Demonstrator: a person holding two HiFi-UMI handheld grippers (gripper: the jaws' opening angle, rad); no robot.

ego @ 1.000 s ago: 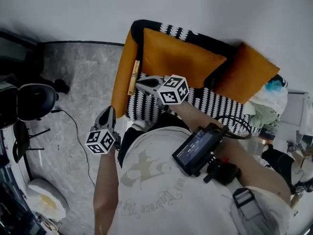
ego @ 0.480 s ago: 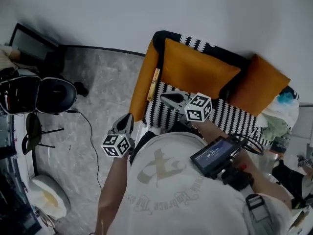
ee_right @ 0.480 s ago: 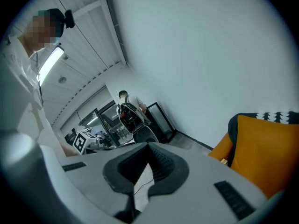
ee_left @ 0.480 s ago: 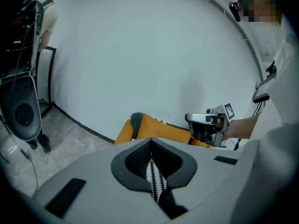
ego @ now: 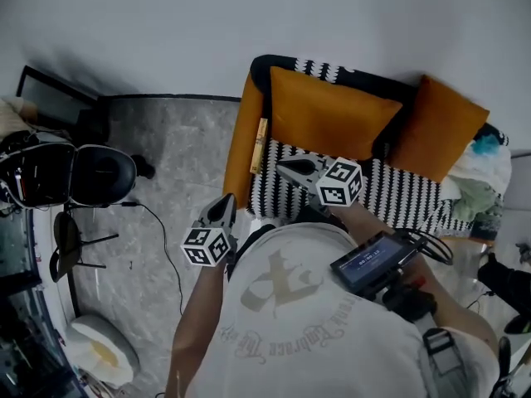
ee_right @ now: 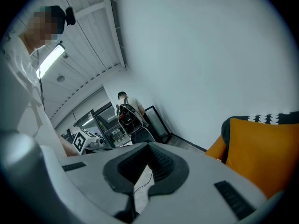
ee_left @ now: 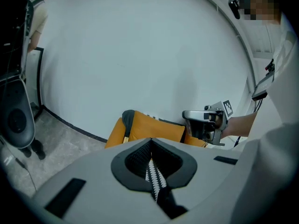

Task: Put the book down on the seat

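Observation:
An armchair [ego: 249,118] with orange cushions [ego: 328,114] and a black-and-white striped seat [ego: 398,193] stands against the white wall. A thin yellowish book [ego: 260,145] stands on edge between the chair's left arm and the seat; its edge also shows in the left gripper view [ee_left: 126,138]. My right gripper [ego: 286,168] hovers over the seat's left part, shut and empty. My left gripper [ego: 222,212] is lower left, off the chair's front corner, shut with nothing in it. Neither gripper touches the book.
A black office chair [ego: 91,175] and a cable [ego: 162,239] lie on the grey floor to the left. A white object [ego: 99,351] sits at the bottom left. Clothes [ego: 477,181] are piled right of the armchair. A person with a backpack [ee_right: 126,111] stands far off.
The head view has swung, so the armchair sits further right in the picture. Both grippers stay shut and keep their places near the seat's front left.

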